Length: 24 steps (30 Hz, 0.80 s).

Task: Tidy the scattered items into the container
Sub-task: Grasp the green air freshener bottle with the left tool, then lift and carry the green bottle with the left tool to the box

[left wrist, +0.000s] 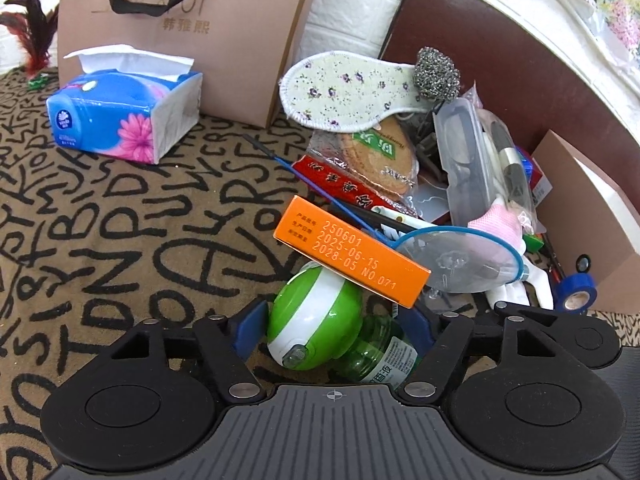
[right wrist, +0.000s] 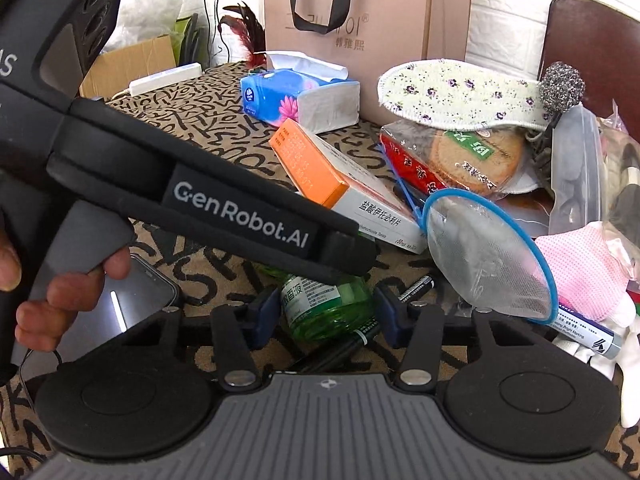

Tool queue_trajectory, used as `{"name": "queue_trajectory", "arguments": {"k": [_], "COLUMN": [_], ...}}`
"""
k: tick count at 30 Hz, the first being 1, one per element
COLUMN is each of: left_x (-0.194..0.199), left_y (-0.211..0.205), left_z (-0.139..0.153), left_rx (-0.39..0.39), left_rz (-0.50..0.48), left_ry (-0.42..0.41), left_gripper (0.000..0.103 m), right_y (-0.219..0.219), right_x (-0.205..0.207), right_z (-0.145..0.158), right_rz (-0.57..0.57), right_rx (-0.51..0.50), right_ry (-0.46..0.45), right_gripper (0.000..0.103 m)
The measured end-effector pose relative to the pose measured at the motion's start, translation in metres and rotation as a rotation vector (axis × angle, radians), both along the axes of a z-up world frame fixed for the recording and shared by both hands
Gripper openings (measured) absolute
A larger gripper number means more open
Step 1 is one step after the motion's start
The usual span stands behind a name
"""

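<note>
The left gripper (left wrist: 332,332) has its 2 blue-padded fingers spread on either side of 1 green-and-white plastic device screwed onto a clear green liquid bottle (left wrist: 316,326), and neither pad looks pressed against it. The right gripper (right wrist: 326,312) comes at the same bottle (right wrist: 326,310) from the other side, jaws also spread with the glass between them; whether the pads touch it I cannot tell. Across the right wrist view, from 9 o'clock toward the centre, runs the black body of the left tool, with the person's bare left hand (right wrist: 60,292) wrapped around its grip.

Resting on top of the green device is 1 orange-and-white cardboard medicine box (left wrist: 352,252), tilted. Just past it at 2 o'clock lies 1 blue-rimmed fine mesh strainer (left wrist: 460,260), its thin blue handle pointing to 11 o'clock. Behind these sits a heap (all jumbled together): 1 floral fabric shoe insole (left wrist: 348,88), 1 steel wool scrubber (left wrist: 438,74), 1 clear plastic glasses case (left wrist: 466,156), 1 packet of round brown biscuits (left wrist: 380,156) and 1 roll of blue tape (left wrist: 578,292).

At 10 o'clock stands 1 blue soft pack of tissues (left wrist: 124,116) on the letter-patterned brown table cover (left wrist: 100,240), in front of 1 pink paper carrier bag (left wrist: 192,32). 1 brown cardboard box (left wrist: 588,216) sits at 3 o'clock.
</note>
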<state>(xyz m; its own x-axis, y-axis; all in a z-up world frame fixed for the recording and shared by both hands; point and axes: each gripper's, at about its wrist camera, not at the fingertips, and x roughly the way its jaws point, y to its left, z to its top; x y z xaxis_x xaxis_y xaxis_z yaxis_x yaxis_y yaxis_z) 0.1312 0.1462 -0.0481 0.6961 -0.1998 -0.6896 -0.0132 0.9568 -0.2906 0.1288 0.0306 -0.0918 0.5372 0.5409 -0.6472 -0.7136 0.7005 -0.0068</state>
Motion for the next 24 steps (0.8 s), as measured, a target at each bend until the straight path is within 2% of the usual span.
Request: {"name": "queue_trajectory", "arguments": {"k": [6,11,17,24], "left_x": [-0.012,-0.035,-0.066,-0.091], "left_y": [-0.005,-0.019,-0.052,-0.100], "left_z": [0.004,0.005,0.005,0.003], "left_rx": [0.005,-0.022,-0.051,-0.086], "left_rz": [-0.009,-0.035,-0.069,-0.160], "left_ry": [0.013,0.028,0.039,0.060], "left_gripper": [0.070,0.068,0.066,0.065], "right_y": [-0.006,-0.024,-0.056,-0.102], "right_x": [-0.008,-0.031,-0.065,-0.101], "right_z": [0.004,0.009,0.016,0.018], "right_rz": [0.018,0.035,0.056,-0.013], "right_rx": [0.004,-0.003,-0.038,-0.052], "right_ry": [0.029,0.048,0.053,0.076], "right_gripper": [0.055,0.055,0.052,0.052]}}
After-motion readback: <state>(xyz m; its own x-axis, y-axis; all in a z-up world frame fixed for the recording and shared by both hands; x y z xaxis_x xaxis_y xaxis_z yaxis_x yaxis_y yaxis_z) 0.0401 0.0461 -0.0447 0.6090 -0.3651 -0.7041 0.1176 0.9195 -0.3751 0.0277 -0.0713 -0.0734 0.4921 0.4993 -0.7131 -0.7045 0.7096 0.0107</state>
